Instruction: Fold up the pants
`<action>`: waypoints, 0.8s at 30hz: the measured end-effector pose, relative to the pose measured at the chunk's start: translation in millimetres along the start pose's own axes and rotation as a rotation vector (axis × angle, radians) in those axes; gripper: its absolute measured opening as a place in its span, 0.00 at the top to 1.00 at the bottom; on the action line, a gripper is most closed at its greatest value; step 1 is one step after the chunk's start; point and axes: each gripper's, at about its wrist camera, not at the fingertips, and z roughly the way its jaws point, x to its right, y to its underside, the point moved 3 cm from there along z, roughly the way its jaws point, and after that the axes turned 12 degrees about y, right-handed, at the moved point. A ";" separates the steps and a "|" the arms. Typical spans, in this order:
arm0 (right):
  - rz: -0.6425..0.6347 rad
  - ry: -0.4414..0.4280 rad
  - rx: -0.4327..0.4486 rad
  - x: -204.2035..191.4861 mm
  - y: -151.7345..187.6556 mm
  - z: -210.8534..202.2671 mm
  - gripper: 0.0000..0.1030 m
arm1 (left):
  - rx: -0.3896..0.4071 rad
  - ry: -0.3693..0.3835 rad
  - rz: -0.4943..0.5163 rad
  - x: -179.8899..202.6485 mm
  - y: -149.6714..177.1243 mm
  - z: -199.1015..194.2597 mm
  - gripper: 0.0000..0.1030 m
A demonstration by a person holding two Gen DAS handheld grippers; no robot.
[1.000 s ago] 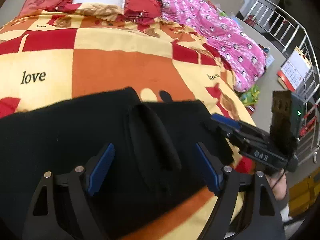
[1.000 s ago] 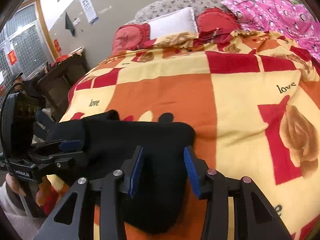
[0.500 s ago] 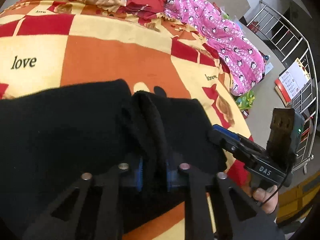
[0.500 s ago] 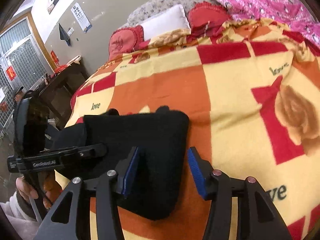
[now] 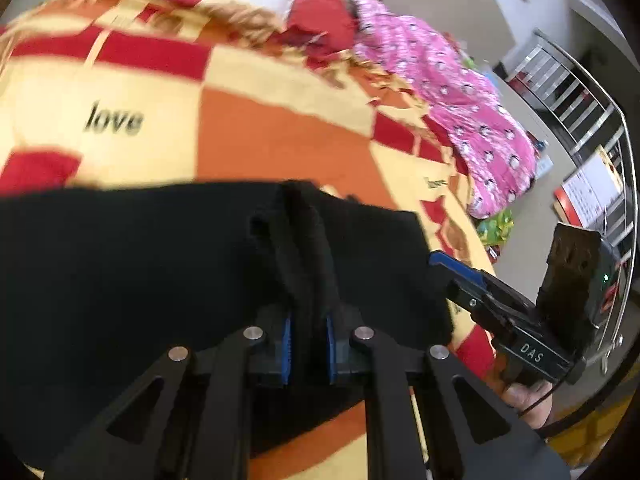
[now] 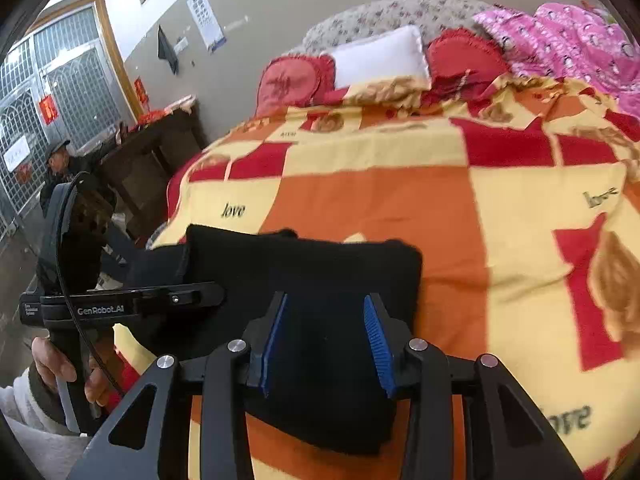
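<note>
The black pants (image 5: 132, 272) lie folded on the blanket (image 5: 280, 136) at the near edge of the bed, filling the space right under and ahead of both claws. A raised ridge of the cloth runs forward from the left claw (image 5: 308, 350), whose blue pads (image 5: 285, 350) are drawn close together and pinched on that ridge. To the left of this claw the pants spread wide and flat; to its right the cloth ends in a corner, just short of the right claw (image 5: 440, 259), whose tip reaches in over that corner from the right.

In the right wrist view the pants (image 6: 344, 280) lie as a dark rectangle directly beneath the right claw (image 6: 326, 350). Its blue pads (image 6: 376, 346) stand apart, over the cloth, with nothing gripped between them. To its left, the left claw (image 6: 216, 294) points across the near left part of the pants, and a hand (image 6: 52, 364) holds its handle lower left.

Beyond both claws the blanket stretches away in yellow, orange and red squares, with the word "love" printed on it. At its far end sit a white pillow (image 6: 380, 58) between red cushions (image 6: 294, 82), and off to the right a pink quilt (image 5: 452, 112) drapes over the edge of the bed. Far left of the right claw stand a dark wooden table (image 6: 156, 152) and a barred window (image 6: 64, 76).
</note>
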 end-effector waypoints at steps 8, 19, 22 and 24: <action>0.017 -0.001 -0.037 2.7 5.6 19.2 0.61 | 0.034 -0.053 0.014 -0.4 2.1 -4.3 0.77; 0.016 0.013 -0.020 0.9 3.1 2.8 0.59 | 0.116 -0.099 0.115 30.3 -9.3 -26.8 0.43; 0.024 0.036 -0.029 3.4 3.0 7.2 0.59 | 0.138 -0.099 0.134 36.8 -9.7 -25.7 0.36; 0.030 0.050 -0.032 5.6 2.1 10.1 0.60 | 0.133 -0.108 0.134 35.1 -10.0 -20.6 0.36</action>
